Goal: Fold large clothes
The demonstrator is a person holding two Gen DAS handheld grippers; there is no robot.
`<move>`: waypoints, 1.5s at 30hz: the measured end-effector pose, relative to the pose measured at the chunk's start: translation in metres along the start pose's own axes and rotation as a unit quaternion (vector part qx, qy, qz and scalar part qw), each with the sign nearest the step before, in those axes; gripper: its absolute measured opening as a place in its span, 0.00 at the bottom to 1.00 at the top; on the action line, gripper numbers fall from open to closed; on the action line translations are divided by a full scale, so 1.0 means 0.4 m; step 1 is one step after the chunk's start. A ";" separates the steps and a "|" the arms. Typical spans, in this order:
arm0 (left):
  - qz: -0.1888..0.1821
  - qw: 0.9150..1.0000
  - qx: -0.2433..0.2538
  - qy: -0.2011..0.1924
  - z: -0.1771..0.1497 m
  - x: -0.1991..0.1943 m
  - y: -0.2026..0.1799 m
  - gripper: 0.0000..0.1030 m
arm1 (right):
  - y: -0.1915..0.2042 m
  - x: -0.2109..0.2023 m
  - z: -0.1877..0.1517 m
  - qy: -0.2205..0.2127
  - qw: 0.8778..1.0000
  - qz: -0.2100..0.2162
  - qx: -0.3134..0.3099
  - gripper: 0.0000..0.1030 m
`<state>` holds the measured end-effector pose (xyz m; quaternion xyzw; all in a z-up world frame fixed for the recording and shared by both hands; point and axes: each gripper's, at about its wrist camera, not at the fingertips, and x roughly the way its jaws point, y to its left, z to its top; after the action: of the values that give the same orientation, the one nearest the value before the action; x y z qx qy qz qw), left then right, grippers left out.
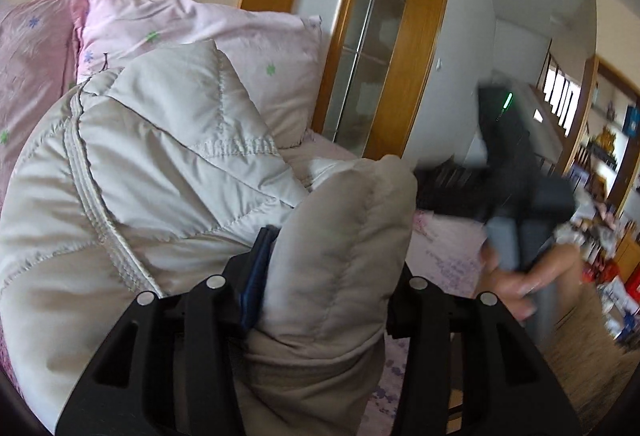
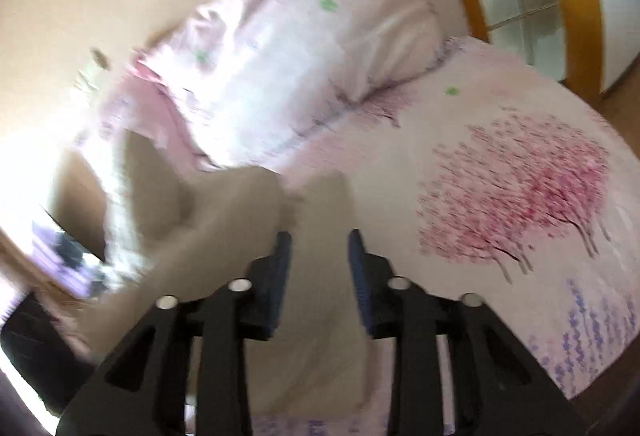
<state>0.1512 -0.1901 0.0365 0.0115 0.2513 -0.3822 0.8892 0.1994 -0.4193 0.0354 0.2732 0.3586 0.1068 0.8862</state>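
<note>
Quilted beige puffy jacket (image 1: 160, 163) clenched in left tool (image 1: 320, 256), right tool (image 2: 318, 236) released

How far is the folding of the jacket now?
Early. Done: nothing looks folded; the jacket lies bunched on the bed, against the pillow. In hand: the left gripper clamps one puffy part; the right gripper is open, with fabric between its fingers. Left: flatten, fold.
</note>
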 end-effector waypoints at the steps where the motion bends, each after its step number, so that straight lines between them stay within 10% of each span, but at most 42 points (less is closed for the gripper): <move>1: 0.003 1.000 0.006 0.002 -0.003 0.009 -0.007 0.46 | 0.004 -0.002 0.013 0.002 1.000 0.020 0.000 0.44; 4: 0.010 1.000 0.020 0.011 -0.011 0.041 -0.025 0.49 | 0.049 0.002 0.057 0.038 0.994 0.101 -0.012 0.64; 20: 0.019 0.997 0.060 0.038 -0.056 0.115 -0.099 0.59 | 0.160 0.175 0.051 0.201 0.967 0.142 -0.072 0.64; 27: 0.006 0.998 0.047 0.046 -0.049 0.127 -0.072 0.59 | 0.158 0.178 0.024 0.192 0.968 0.141 -0.080 0.23; 35: -0.022 0.999 0.046 0.017 -0.011 -0.014 -0.037 0.61 | 0.161 0.146 0.021 0.157 0.977 0.113 -0.089 0.14; 39: 0.016 0.997 0.040 -0.057 0.041 -0.182 0.031 0.91 | 0.156 0.134 0.023 0.144 0.980 0.107 -0.086 0.13; 45: 0.159 0.985 -0.013 -0.065 0.092 -0.247 0.220 0.97 | 0.154 0.088 0.018 0.111 0.985 0.092 -0.090 0.12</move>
<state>0.1701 -0.0691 0.0988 0.0151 0.1928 -0.2331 0.9530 0.2302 -0.3576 0.0539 0.2103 0.4173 0.2495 0.8482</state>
